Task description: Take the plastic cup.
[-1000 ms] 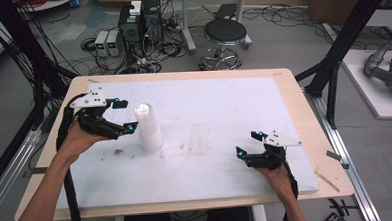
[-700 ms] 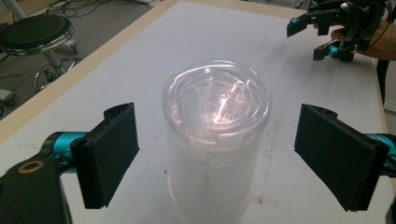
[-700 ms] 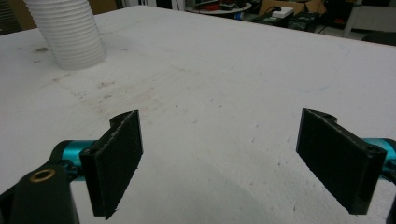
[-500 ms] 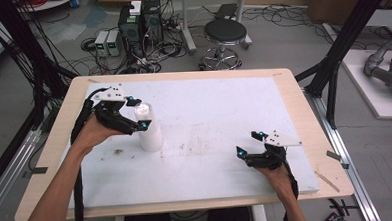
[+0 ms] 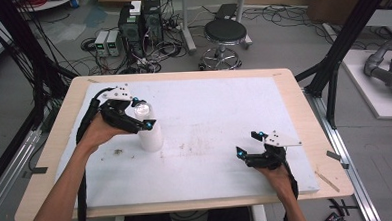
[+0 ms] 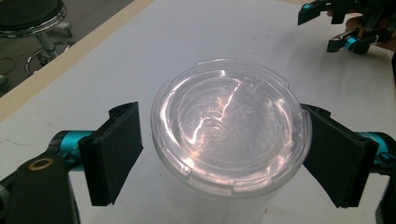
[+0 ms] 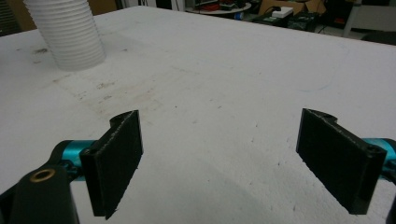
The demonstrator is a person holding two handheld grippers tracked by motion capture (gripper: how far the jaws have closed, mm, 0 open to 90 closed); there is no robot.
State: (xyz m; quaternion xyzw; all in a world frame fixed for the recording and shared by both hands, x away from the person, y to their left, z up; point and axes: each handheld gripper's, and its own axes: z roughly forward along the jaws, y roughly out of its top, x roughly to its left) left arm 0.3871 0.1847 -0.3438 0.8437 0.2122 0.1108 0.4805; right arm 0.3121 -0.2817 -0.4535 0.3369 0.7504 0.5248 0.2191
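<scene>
The left claw is sitting at about ten o'clock on the counter, straddling the top of a white ribbed cup that is standing upright on the white mat. In the left gripper view, that claw is framing the cup's clear plastic lid: the right-hand pad looks to be meeting the lid's rim at three o'clock or sitting just beside it, while the left-hand pad is standing a narrow gap off the rim at nine o'clock, so nothing is being pinched. Its jaws have just been closing, with the lid between them, and they are reading as released around it rather than clamped. The lid is sitting flat on the cup, glare spreading across its top. The right claw is resting low at about four o'clock on the counter, well apart from the cup, with the person's right hand gripping it from behind. In the right gripper view its claw is standing released and wide, with bare mat between the pads; the ribbed cup is showing far off at eleven o'clock. The person's left hand is holding the left tool just at nine o'clock of the cup.
</scene>
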